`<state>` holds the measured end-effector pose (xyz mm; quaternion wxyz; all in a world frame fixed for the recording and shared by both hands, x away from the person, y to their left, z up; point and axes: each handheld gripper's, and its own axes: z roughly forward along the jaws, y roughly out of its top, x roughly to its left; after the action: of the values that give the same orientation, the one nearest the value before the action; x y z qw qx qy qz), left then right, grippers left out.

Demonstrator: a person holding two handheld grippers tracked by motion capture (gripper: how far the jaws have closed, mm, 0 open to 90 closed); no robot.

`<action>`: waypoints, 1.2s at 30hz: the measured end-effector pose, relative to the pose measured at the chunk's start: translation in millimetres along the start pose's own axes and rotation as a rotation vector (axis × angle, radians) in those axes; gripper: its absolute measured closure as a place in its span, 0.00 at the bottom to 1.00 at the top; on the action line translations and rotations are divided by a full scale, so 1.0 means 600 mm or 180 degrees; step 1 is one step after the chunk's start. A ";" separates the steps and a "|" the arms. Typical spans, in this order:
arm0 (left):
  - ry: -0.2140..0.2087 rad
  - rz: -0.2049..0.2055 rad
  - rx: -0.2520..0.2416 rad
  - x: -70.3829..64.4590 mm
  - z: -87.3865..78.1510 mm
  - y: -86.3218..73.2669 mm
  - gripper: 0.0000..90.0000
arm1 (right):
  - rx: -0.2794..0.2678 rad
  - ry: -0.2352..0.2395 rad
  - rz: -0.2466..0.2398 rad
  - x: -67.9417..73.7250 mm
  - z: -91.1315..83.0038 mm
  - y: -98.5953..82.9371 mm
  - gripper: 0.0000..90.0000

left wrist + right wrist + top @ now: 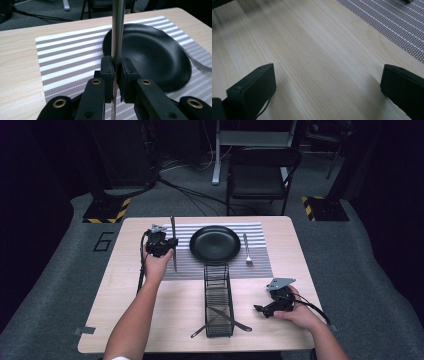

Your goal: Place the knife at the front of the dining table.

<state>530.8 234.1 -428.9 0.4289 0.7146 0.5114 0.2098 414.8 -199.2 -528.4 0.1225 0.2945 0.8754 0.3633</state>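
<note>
Nearest the person, a black wire basket point(218, 300) is standing lengthwise on the worktop point(125, 320), with dark utensils point(220, 319) lying across its near end, apparently as the stock from which a place setting is being laid. Just to its right, the right gripper point(261, 309) is being held low over bare wood, its jaws spread wide with nothing between them, probably being kept ready for another piece. Farther on, the left gripper point(167, 243) is being held over the left part of the striped placemat point(257, 267), its jaws clamped on a knife point(116, 37) that is being carried just beside the black plate point(215, 243), seemingly so that it can be set down at the plate's left. A fork point(246, 251) is lying on the mat at the plate's right. The worktop is pale wood grain; beyond it a grey carpeted floor point(360, 255), a dark folding chair point(260, 175), cables and hazard-striped stand bases are being shown in a dim room.
</note>
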 end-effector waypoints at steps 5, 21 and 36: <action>0.0037 -0.0038 0.0004 0.006 0.016 0.004 0.92 | 0.0000 0.0000 0.0001 0.000 0.000 0.000 0.00; 0.0183 -0.0285 -0.0036 0.008 0.050 0.004 0.92 | 0.0000 0.0001 0.0000 0.000 0.000 0.000 0.00; 0.0446 -0.0794 -0.0125 0.018 0.082 -0.020 0.92 | 0.0000 0.0001 0.0000 0.000 0.000 0.000 0.00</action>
<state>564.8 225.4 -467.2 0.4287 0.6206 0.6207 0.2142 414.8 -199.3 -528.4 0.1223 0.2945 0.8754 0.3633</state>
